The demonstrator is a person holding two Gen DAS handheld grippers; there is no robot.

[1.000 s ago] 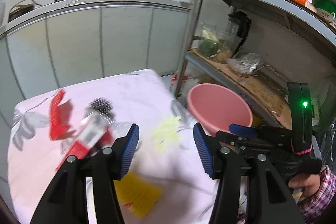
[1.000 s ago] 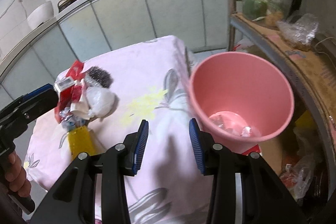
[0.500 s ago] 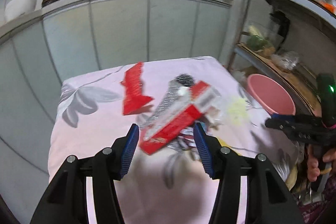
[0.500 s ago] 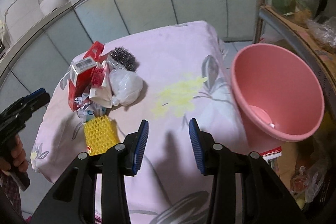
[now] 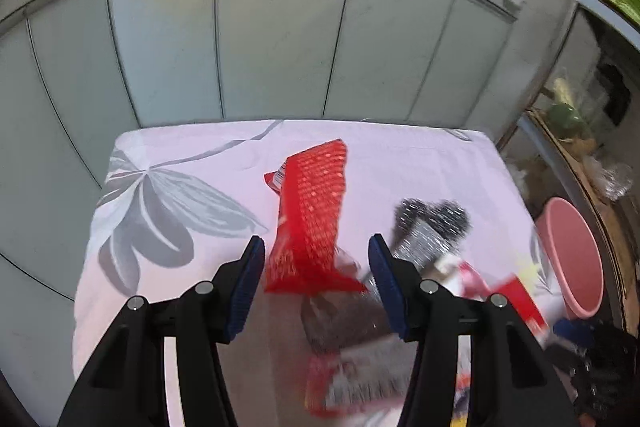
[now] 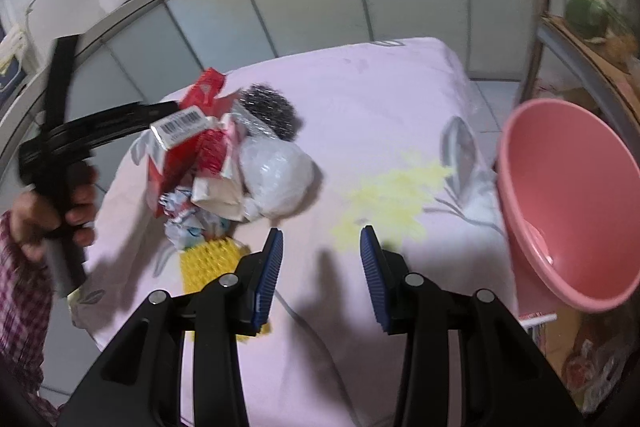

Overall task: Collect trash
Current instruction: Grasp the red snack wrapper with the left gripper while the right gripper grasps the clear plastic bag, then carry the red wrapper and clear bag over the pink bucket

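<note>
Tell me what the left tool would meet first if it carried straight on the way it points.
Most likely the long red perforated wrapper, which lies between the left tool's open pads in its own view. Beneath it is the pink floral tablecloth. Depth is unclear and the picture is blurred, so contact cannot be judged.

A heap of crumpled red wrappers, white plastic and paper trash [image 6: 224, 155] is lying on the pink floral worktop [image 6: 380, 99], beside a tilted pink plastic bin [image 6: 568, 203].
</note>
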